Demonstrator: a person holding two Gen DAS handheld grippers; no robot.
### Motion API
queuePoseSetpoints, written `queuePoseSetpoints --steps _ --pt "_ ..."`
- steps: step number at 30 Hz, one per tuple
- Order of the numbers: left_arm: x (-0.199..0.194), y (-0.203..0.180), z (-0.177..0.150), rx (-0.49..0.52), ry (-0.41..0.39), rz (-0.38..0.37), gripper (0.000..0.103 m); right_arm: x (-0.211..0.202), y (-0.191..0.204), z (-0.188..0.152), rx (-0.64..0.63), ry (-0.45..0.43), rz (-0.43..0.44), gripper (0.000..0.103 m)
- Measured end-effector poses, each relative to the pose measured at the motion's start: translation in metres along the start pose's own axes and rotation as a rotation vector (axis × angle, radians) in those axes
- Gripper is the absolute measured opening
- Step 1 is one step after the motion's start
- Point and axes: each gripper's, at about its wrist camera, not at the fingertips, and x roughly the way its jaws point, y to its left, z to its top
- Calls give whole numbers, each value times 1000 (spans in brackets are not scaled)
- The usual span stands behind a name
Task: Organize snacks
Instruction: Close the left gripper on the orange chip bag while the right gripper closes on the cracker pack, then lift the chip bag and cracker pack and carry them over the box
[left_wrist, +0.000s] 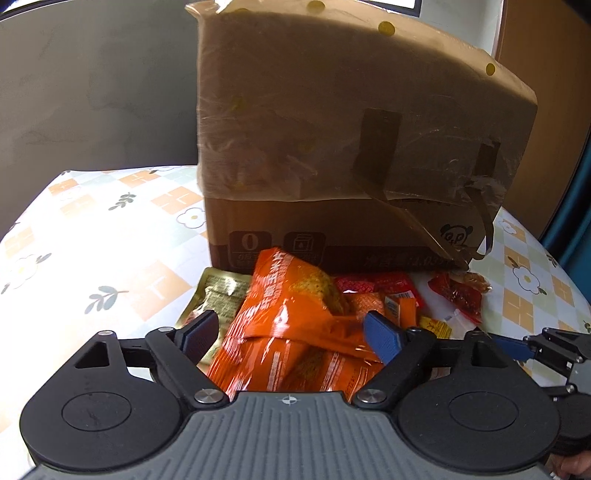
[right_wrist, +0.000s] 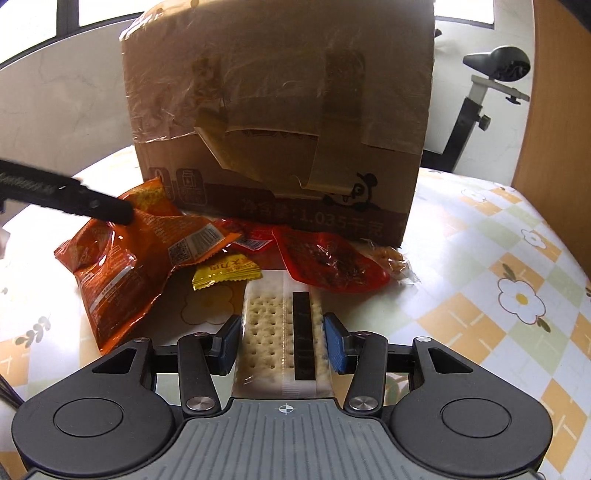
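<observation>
A taped cardboard box (left_wrist: 332, 129) stands on the table, seen too in the right wrist view (right_wrist: 280, 110). Snack packets lie in front of it. My left gripper (left_wrist: 291, 332) is open, its jaws on either side of an orange snack bag (left_wrist: 291, 332), also in the right wrist view (right_wrist: 125, 254). My right gripper (right_wrist: 282, 341) is shut on a clear cracker packet (right_wrist: 273, 332), its pads touching both sides. A red packet (right_wrist: 328, 258), a small yellow packet (right_wrist: 225, 275) and a green-gold pouch (left_wrist: 218, 295) lie nearby.
The table has a flowered orange-checked cloth (right_wrist: 498, 295). An exercise bike seat (right_wrist: 498, 62) stands beyond the table at the right. A wooden panel (right_wrist: 554, 110) is at the far right. The right gripper shows at the right edge of the left wrist view (left_wrist: 546, 347).
</observation>
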Motion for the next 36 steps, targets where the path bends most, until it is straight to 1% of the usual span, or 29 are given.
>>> queuePoseSetpoints --steps 3,4,8,12,14,16,21,23,24,25,28,30,32,36 --pt "9 -2 -2 -11 15 -38 90 0 0 -2 -5 -8 3 45" --pt "11 -3 -4 -18 14 -40 92 0 0 -2 -6 -10 4 45" --pt "9 -4 -12 -30 1 -36 93 -1 0 -3 -7 -14 7 46" --pt "2 4 -19 -92 -1 -37 92 1 1 -2 -10 -14 12 47" --pt "0 7 -23 -115 0 -35 89 1 1 -2 -9 -14 11 47" --pt "-5 9 -28 -149 2 -35 84 1 1 -2 -8 -15 11 47" --pt "-22 5 -43 -201 -8 -21 77 2 1 -2 -8 -17 10 47" --pt "-30 3 -49 -205 -15 -20 75 2 1 -2 -8 -18 10 47" --pt "-32 1 -51 -203 -17 -23 72 2 1 -2 -8 -18 10 47" --pt "-35 1 -51 -202 -21 -29 67 2 1 -2 -8 -18 10 47" --pt "-39 -3 -50 -186 -20 -26 59 2 2 -2 -9 -18 10 47" --pt "-42 -3 -49 -186 -30 -18 57 2 1 -2 -9 -18 10 47" --pt "-46 -3 -50 -207 -47 -3 56 2 1 -2 -9 -18 9 47" --pt "-58 1 -49 -235 -102 29 55 2 1 -2 -9 -20 9 46"
